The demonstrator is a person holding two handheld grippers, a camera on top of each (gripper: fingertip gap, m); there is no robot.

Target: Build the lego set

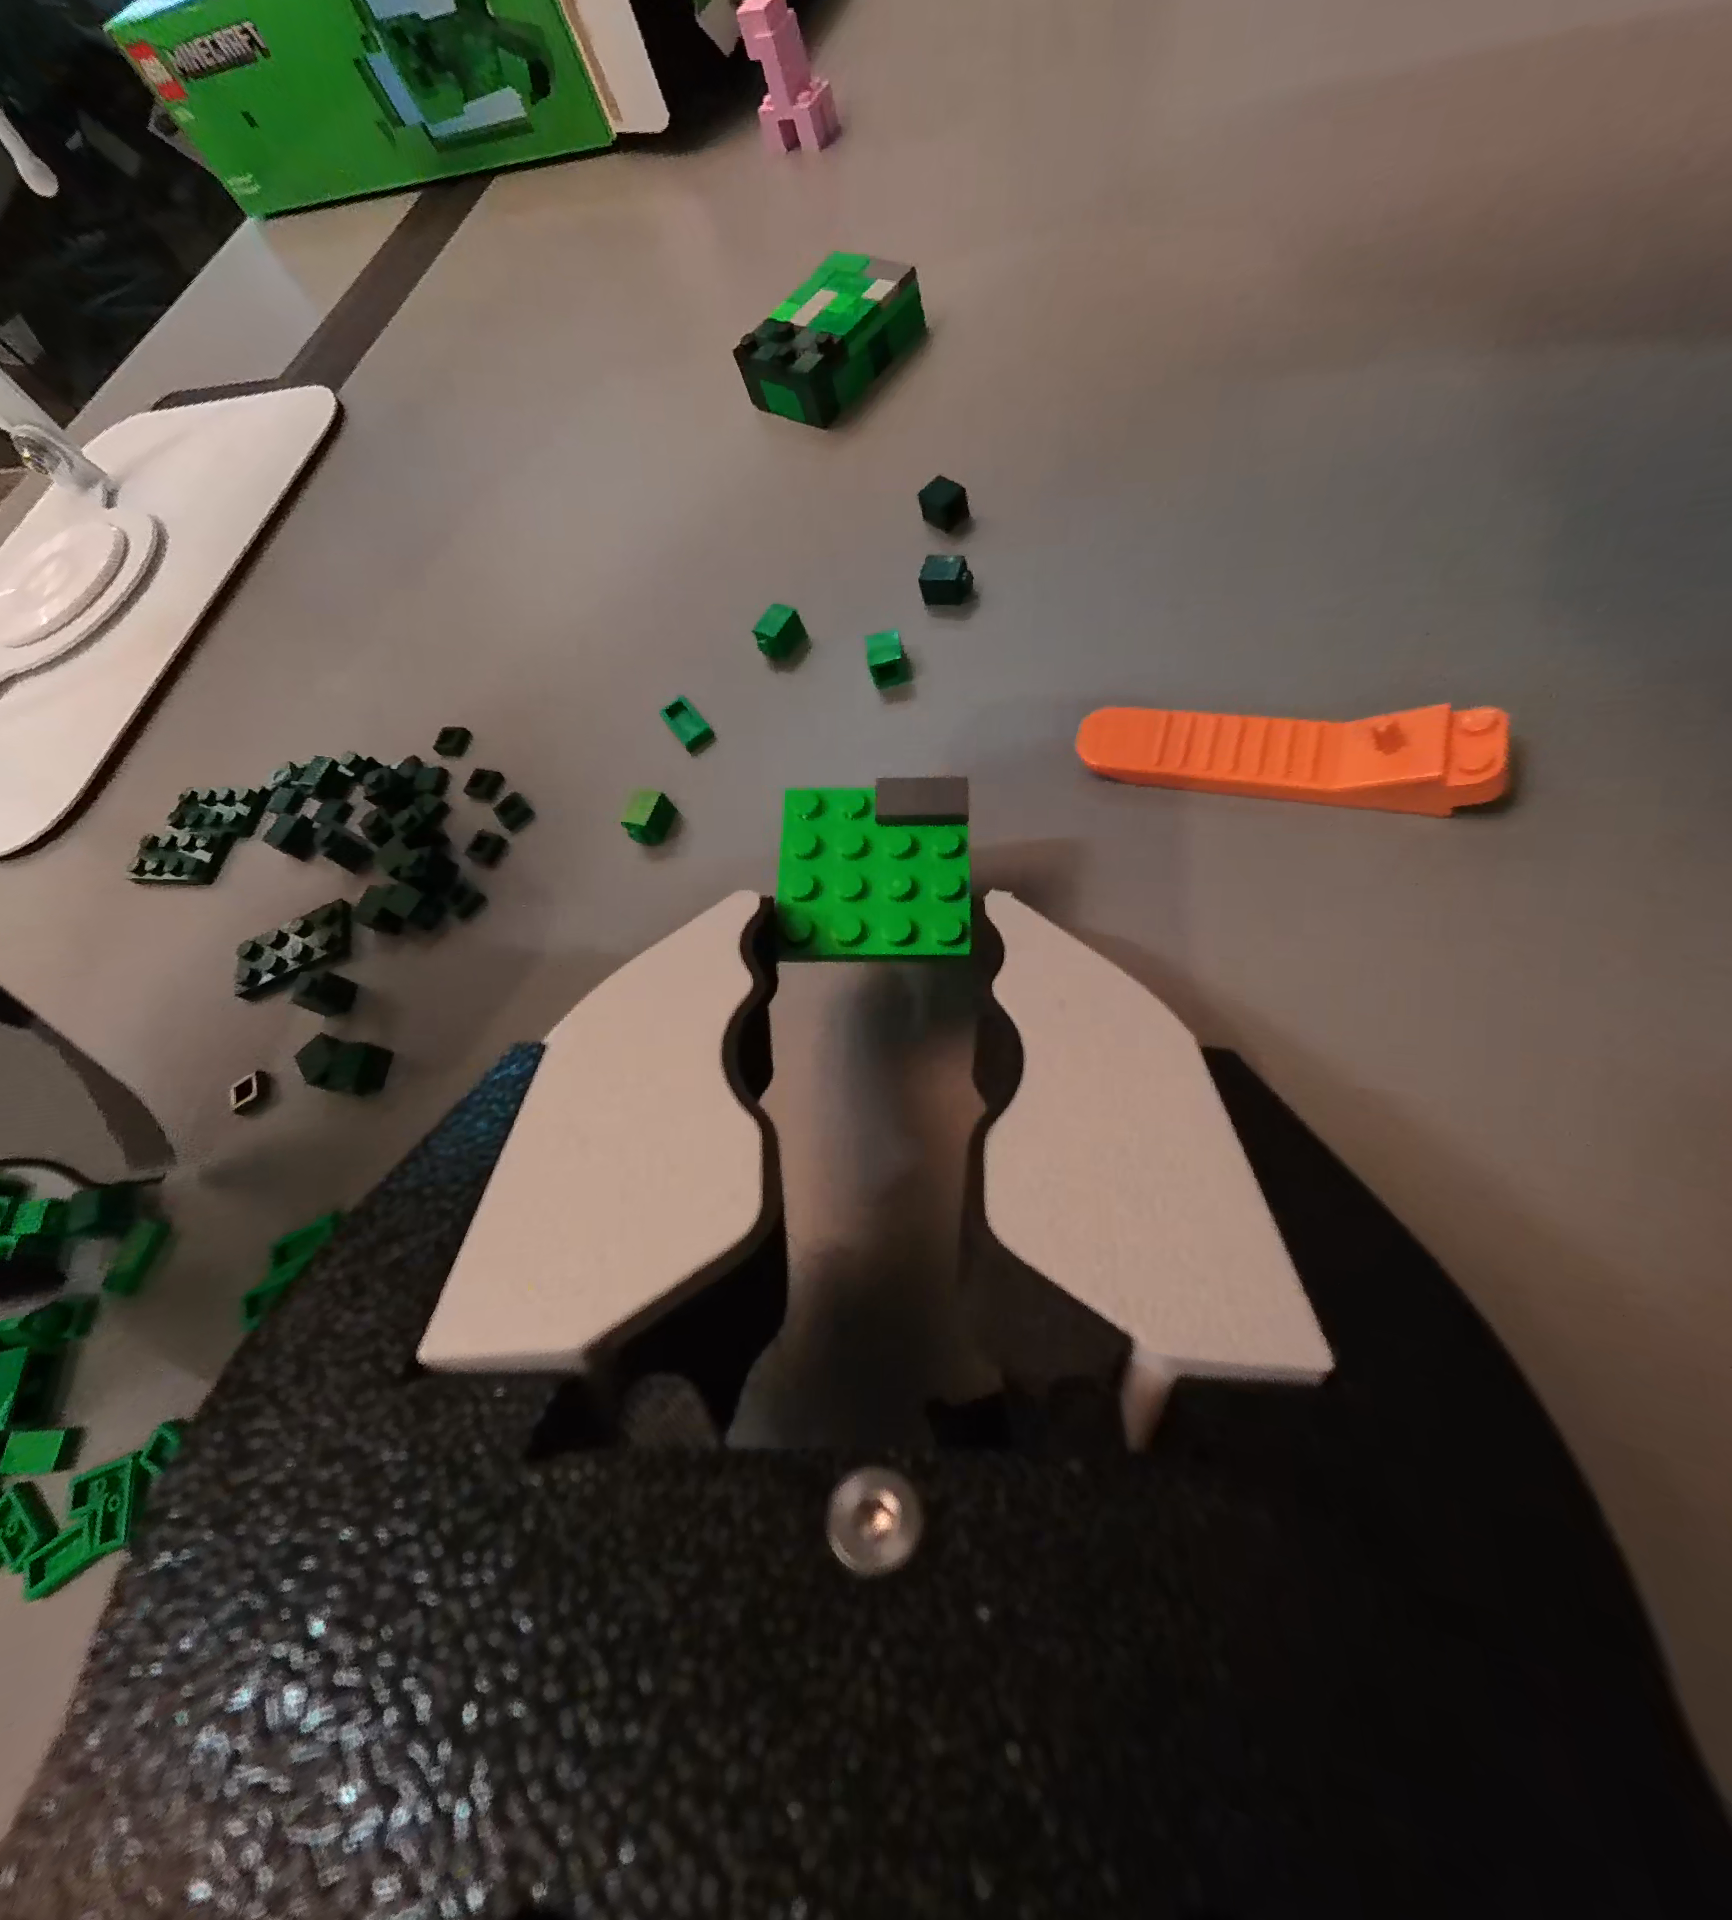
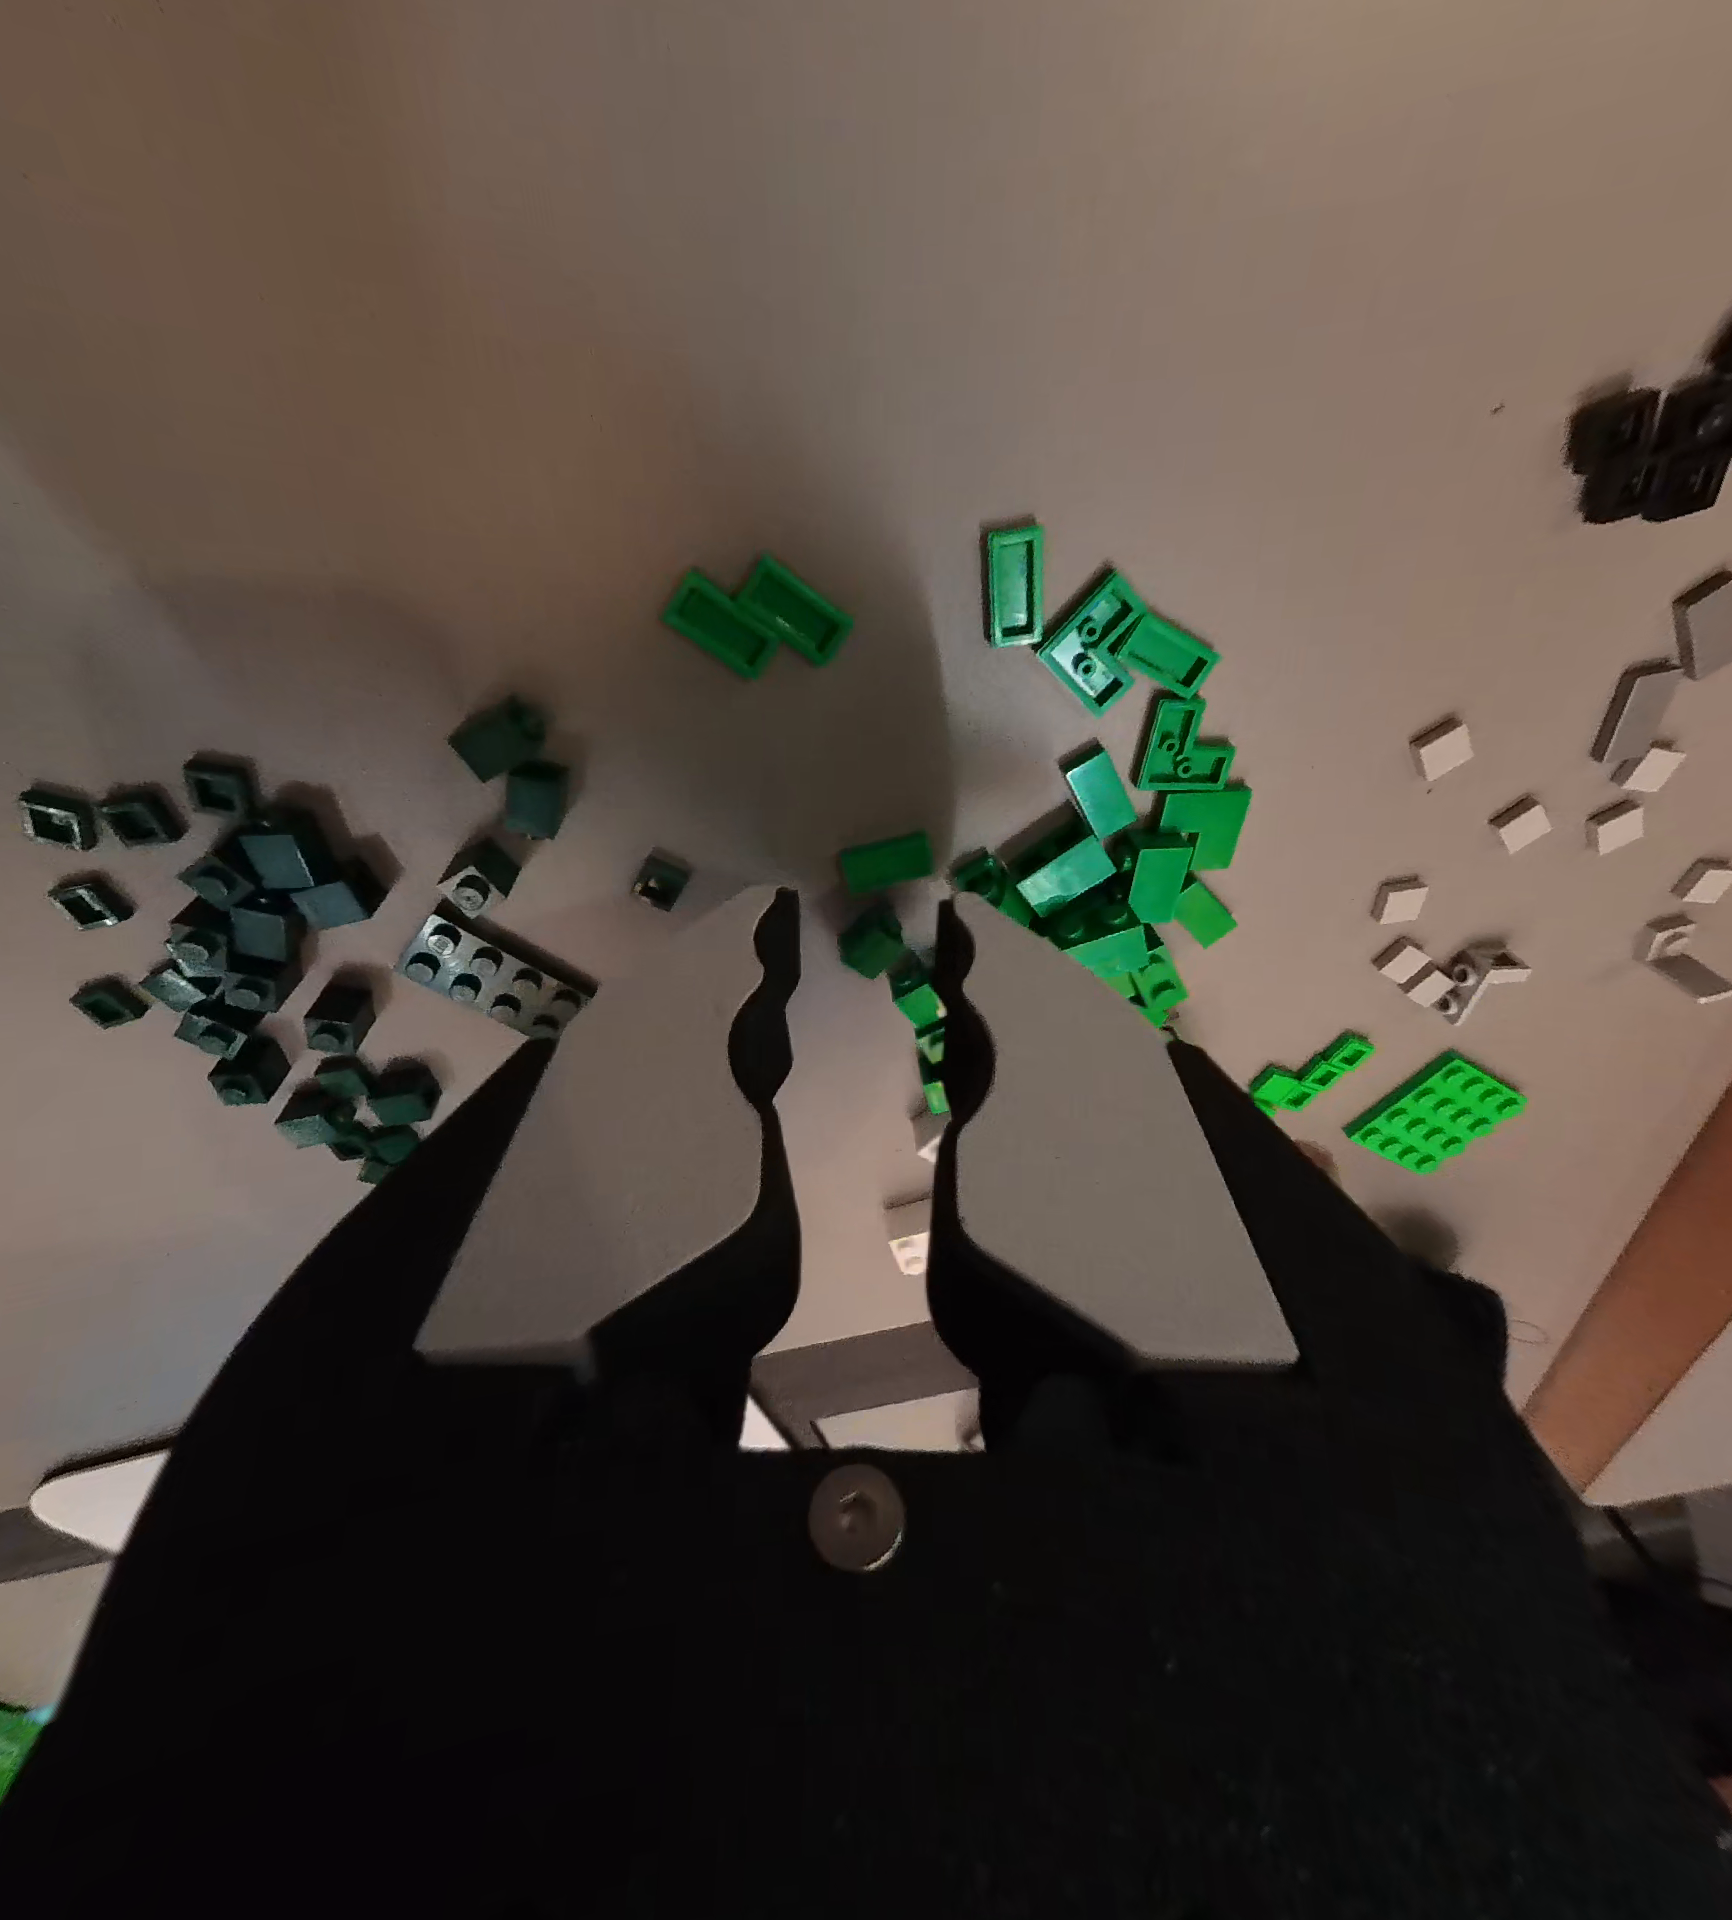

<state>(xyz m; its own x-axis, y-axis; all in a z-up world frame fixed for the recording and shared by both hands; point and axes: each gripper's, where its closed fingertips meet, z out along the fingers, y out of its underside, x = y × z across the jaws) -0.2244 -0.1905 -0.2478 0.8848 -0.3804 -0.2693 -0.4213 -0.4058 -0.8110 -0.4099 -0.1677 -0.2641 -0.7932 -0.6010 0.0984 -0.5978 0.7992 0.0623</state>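
Observation:
In the left wrist view my left gripper [image 1: 872,923] is shut on a bright green square plate [image 1: 872,862], one fingertip on each side edge. A dark grey tile [image 1: 922,798] sits on the plate's far right corner. In the right wrist view my right gripper [image 2: 866,904] is open and empty. It points down at the table, its tips just above small green pieces [image 2: 883,862] at the edge of a green pile [image 2: 1122,862].
An orange brick separator [image 1: 1288,753], a built green block [image 1: 831,343], a pink figure [image 1: 789,83], the green box [image 1: 374,94] and a white stand base [image 1: 83,603] lie around. Dark green pieces [image 2: 249,935], light grey tiles [image 2: 1516,831], black pieces [image 2: 1693,436] and another bright green plate [image 2: 1433,1112] lie scattered. Measured from the fingertips, the orange brick separator [image 1: 1288,753] is 7 cm or so from the left gripper and 25 cm from the right.

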